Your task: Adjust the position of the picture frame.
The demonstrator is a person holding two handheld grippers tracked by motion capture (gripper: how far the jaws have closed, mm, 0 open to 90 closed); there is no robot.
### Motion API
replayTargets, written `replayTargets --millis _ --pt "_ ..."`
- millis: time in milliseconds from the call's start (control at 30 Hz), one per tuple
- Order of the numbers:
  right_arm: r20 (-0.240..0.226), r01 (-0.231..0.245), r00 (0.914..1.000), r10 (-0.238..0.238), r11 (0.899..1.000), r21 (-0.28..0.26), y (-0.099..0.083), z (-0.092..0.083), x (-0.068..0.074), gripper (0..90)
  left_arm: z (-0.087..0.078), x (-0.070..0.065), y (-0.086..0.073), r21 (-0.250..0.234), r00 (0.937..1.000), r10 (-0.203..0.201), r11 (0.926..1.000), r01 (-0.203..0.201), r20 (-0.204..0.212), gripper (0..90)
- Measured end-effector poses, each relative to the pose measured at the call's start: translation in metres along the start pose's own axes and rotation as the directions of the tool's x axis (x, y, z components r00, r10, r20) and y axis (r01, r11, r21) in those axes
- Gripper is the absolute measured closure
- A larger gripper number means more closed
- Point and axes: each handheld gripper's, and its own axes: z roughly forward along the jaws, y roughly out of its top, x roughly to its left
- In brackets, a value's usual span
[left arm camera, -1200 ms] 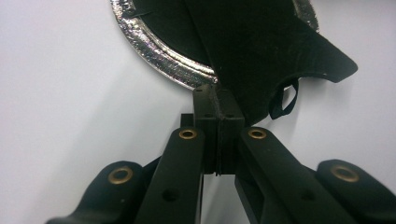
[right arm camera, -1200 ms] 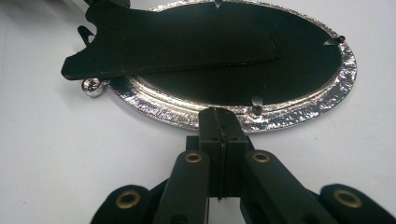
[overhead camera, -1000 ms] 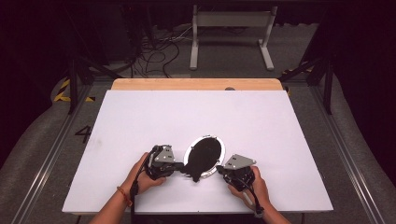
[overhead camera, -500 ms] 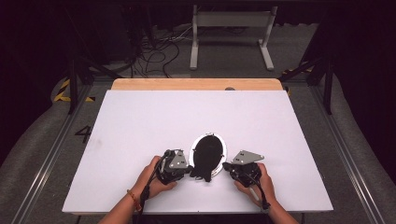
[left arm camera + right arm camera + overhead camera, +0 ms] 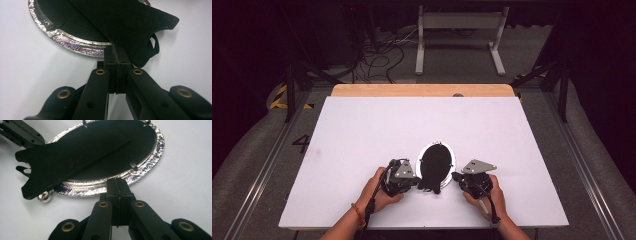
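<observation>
An oval picture frame (image 5: 436,165) with a silver rim lies face down on the white worktop (image 5: 362,130), near its front edge, with its black backing uppermost. A black stand flap (image 5: 65,157) lies over the back and juts past the rim toward the person, and a small silver ball foot (image 5: 45,197) shows at the rim beside it. Nothing else lies on the worktop around the frame. The left gripper (image 5: 117,53) has its jaws pressed together, tips at the rim where the flap's edge crosses it; whether they pinch anything I cannot tell. The right gripper (image 5: 118,185) is also pressed shut, its tips touching or just beside the rim on the opposite side, pinching nothing. In the high view the left gripper (image 5: 414,181) and the right gripper (image 5: 456,176) flank the frame's near end
</observation>
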Motion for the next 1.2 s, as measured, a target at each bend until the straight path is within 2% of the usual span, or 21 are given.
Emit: replayTargets --millis 100,267,433,600,733,900,1067,1200 --pt "0.008 -0.018 0.9998 0.018 1.0 -0.003 0.001 0.001 -0.006 90.0 0.004 0.0 0.003 -0.01 1.0 -0.005 0.9999 0.005 -0.006 90.0" --pt "0.021 -0.018 0.9996 0.018 1.0 -0.003 0.003 0.004 -0.012 90.0 0.007 0.0 0.005 -0.019 0.9997 -0.018 0.9996 0.018 -0.018 90.0" --pt "0.044 -0.008 0.999 0.008 1.0 -0.004 0.005 0.006 -0.013 90.0 0.009 -0.001 0.008 -0.01 0.9993 -0.008 0.9999 0.007 -0.038 90.0" --pt "0.04 -0.002 0.9992 0.002 1.0 -0.006 0.004 0.005 -0.014 90.0 0.01 0.0 0.009 -0.016 0.999 -0.011 0.9998 0.011 -0.043 90.0" --pt "0.046 -0.013 0.9989 0.013 1.0 -0.007 0.004 0.006 -0.015 90.0 0.011 0.001 0.009 -0.025 0.9991 -0.028 0.9993 0.027 -0.032 90.0" --pt "0.046 -0.016 0.9988 0.016 1.0 -0.005 0.005 0.006 -0.017 90.0 0.012 0.001 0.009 -0.028 0.999 -0.026 0.9993 0.025 -0.036 90.0" --pt "0.044 -0.028 0.9986 0.028 1.0 -0.008 0.005 0.006 -0.019 90.0 0.013 0.002 0.009 -0.042 0.9986 -0.05 0.9979 0.049 -0.015 90.0" --pt "0.041 -0.032 0.9986 0.033 0.999 -0.008 0.005 0.007 -0.02 90.0 0.014 0.004 0.009 -0.044 0.999 -0.044 0.998 0.044 -0.007 90.0"
